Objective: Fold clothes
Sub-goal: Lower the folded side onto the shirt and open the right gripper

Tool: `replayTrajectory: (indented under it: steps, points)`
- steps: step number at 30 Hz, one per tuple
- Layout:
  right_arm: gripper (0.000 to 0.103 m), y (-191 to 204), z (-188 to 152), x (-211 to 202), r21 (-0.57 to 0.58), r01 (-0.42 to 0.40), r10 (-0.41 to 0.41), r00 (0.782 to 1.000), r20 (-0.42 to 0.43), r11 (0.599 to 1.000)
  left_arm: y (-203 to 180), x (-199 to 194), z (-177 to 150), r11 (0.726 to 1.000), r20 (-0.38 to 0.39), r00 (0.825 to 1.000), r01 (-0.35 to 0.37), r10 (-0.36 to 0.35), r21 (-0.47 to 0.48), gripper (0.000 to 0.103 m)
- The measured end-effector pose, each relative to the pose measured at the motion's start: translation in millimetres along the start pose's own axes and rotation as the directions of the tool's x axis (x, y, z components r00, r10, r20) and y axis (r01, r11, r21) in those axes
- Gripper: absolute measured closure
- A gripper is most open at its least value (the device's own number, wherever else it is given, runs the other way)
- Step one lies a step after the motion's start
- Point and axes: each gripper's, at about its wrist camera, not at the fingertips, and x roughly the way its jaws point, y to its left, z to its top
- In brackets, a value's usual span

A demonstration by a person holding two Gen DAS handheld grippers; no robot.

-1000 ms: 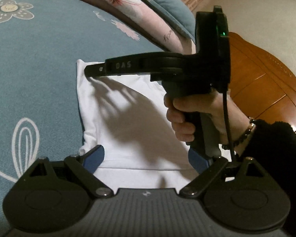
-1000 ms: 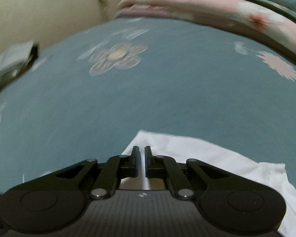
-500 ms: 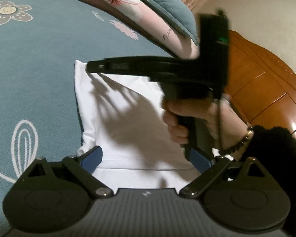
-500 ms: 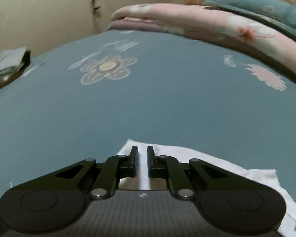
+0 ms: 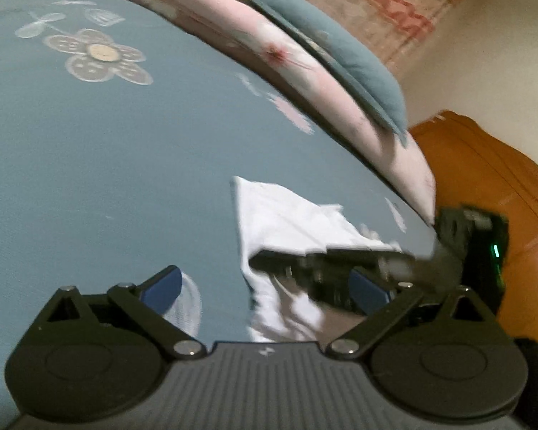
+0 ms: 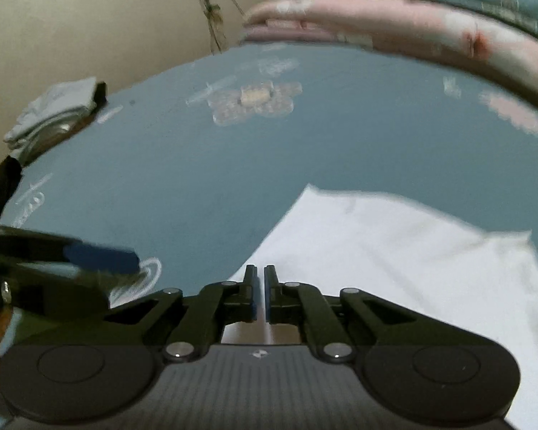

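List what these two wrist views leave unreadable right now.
- Left wrist view: the near part of the white garment is hidden behind the right gripper and the camera mount.
- Right wrist view: whether the nearly closed right gripper pinches fabric is unclear.
- Right wrist view: the garment's right side runs off the frame; motion blur hides its folds.
- Right wrist view: the pile of clothes at the far edge is too blurred to identify.

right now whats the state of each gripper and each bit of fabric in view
left gripper: open, nothing between its fingers
right gripper: nearly shut, over the garment's near edge; a grip can't be confirmed
white garment: folded, flat on the bedspread
grey clothes: piled at the bed's far edge
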Motion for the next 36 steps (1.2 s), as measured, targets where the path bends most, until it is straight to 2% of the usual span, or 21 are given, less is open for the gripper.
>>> replayTrajectory:
  steps: [3, 5, 10, 12, 16, 21, 26, 28, 31, 36]
  points:
    - [0.097, 10, -3, -9, -0.005, -0.058, 0.058, 0.998, 0.010, 0.998, 10, -9, 4, 0.999, 0.023, 1.000, 0.018, -0.017, -0.041, 0.004]
    - [0.096, 11, -5, -18, 0.002, -0.052, 0.052, 0.999, 0.013, 0.999, 12, -14, 4, 0.999, 0.039, 0.999, 0.008, -0.007, -0.049, 0.004]
    - [0.096, 21, -15, -15, 0.017, -0.041, 0.041, 0.999, -0.006, 0.999, 10, -6, 4, 0.998, 0.010, 1.000, 0.010, -0.009, -0.065, 0.004]
    - [0.095, 27, -18, -15, 0.029, -0.057, 0.057, 0.998, 0.002, 0.998, 6, -4, 4, 0.998, 0.010, 1.000, 0.024, -0.023, -0.065, 0.004]
    - [0.094, 32, -21, -41, 0.041, -0.098, 0.097, 0.995, 0.016, 0.994, -1, 0, 4, 0.995, 0.011, 0.997, 0.073, -0.073, -0.062, 0.004]
    - [0.092, 6, -49, -92, 0.111, 0.068, -0.067, 0.998, -0.012, 0.992, -21, 14, -3, 0.984, -0.020, 0.985, 0.170, -0.172, -0.048, 0.004]
    - [0.091, -23, -79, -143, 0.177, 0.247, -0.241, 0.969, -0.056, 0.953, -40, 43, -16, 0.970, -0.074, 0.968, 0.235, -0.239, -0.063, 0.004]
    - [0.091, -36, -82, -145, 0.229, 0.255, -0.253, 0.967, -0.038, 0.939, -42, 53, -20, 0.979, -0.106, 0.974, 0.196, -0.200, -0.050, 0.004]
    - [0.085, -55, -83, -143, 0.312, 0.245, -0.258, 0.966, -0.002, 0.918, -46, 65, -24, 0.990, -0.143, 0.980, 0.137, -0.138, -0.019, 0.003]
    - [0.080, -89, -85, -139, 0.444, 0.218, -0.271, 0.961, 0.058, 0.869, -46, 66, -24, 0.991, -0.146, 0.980, 0.134, -0.135, -0.017, 0.003]
